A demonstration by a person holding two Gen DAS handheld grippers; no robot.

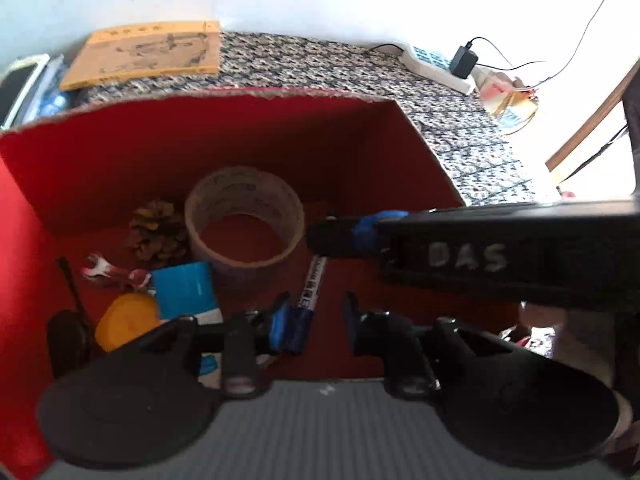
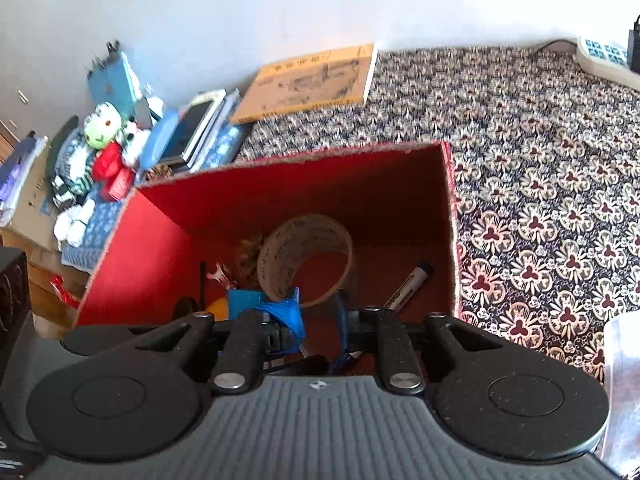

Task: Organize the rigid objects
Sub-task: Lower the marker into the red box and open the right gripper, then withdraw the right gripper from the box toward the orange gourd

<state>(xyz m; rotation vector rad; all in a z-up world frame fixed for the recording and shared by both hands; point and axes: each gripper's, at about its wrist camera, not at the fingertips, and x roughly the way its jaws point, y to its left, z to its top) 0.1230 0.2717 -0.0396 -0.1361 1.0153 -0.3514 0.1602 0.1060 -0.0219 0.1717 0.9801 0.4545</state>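
A red cardboard box (image 1: 120, 148) (image 2: 168, 232) holds a tape roll (image 1: 244, 220) (image 2: 308, 256), a pine cone (image 1: 158, 228), a small wrench (image 1: 104, 270), a blue card (image 1: 184, 290), a yellow piece (image 1: 126, 320), a black walkie-talkie (image 1: 68, 336) and a marker (image 1: 312, 284) (image 2: 408, 286). My left gripper (image 1: 316, 316) is open and empty above the box, just over the marker. My right gripper (image 2: 318, 320) is open and empty over the box; in the left wrist view it reaches in from the right (image 1: 340, 236).
The box stands on a patterned cloth (image 2: 540, 200). An orange book (image 1: 148, 54) (image 2: 316, 80) lies behind it. A power strip with a charger (image 1: 444, 64) is at the back right. Phones, cases and toys (image 2: 108, 140) are piled at the left.
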